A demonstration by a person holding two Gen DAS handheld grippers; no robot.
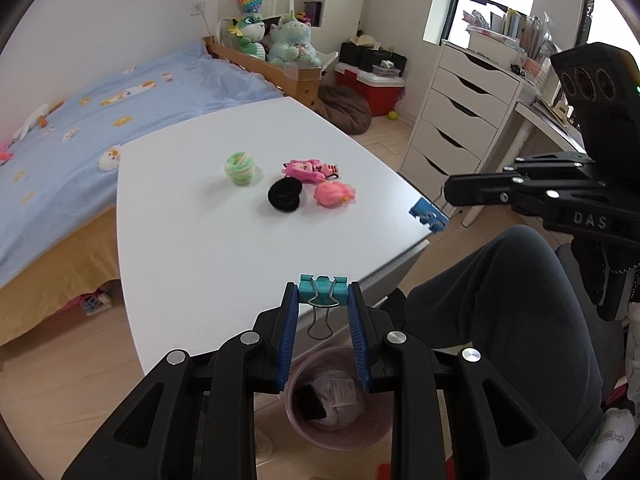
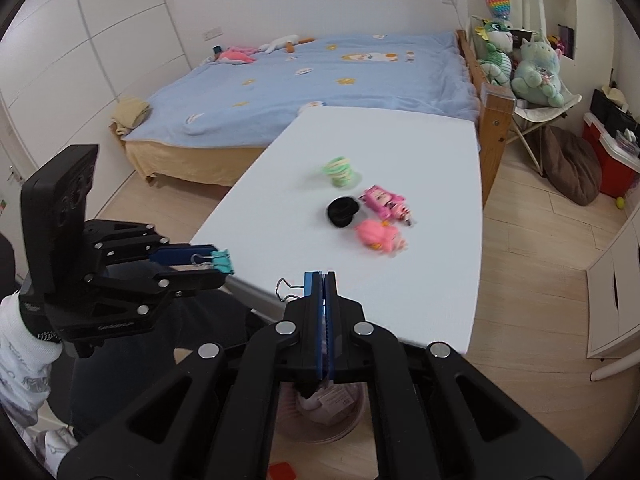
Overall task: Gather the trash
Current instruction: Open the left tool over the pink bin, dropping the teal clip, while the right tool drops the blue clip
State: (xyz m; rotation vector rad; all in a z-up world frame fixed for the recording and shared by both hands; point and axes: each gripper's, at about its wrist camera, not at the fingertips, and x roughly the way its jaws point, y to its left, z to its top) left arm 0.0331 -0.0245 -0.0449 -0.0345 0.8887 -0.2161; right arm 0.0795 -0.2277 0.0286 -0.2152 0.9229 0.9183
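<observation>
My left gripper [image 1: 323, 300] is shut on a teal binder clip [image 1: 323, 285], its wire handle hanging between the blue pads. It hangs over the white table's [image 1: 192, 240] near edge, above a pink waste bin [image 1: 316, 434] on the floor that holds paper. My right gripper [image 2: 322, 280] is shut on a blue binder clip [image 1: 427, 216], whose wire loop [image 2: 285, 289] sticks out to the left. The bin [image 2: 348, 412] also shows under those jaws. From the right wrist view, the left gripper [image 2: 218, 266] with the teal clip [image 2: 222, 262] is at the left.
On the table lie a green-yellow scrunchie [image 1: 240, 168], a black hair tie [image 1: 285, 196], a pink doll charm [image 1: 306, 170] and a pink plush [image 1: 334, 194]. A person's dark trouser leg [image 1: 500, 312] is beside the bin. A bed [image 1: 120, 92] stands behind, white drawers [image 1: 460, 112] to the right.
</observation>
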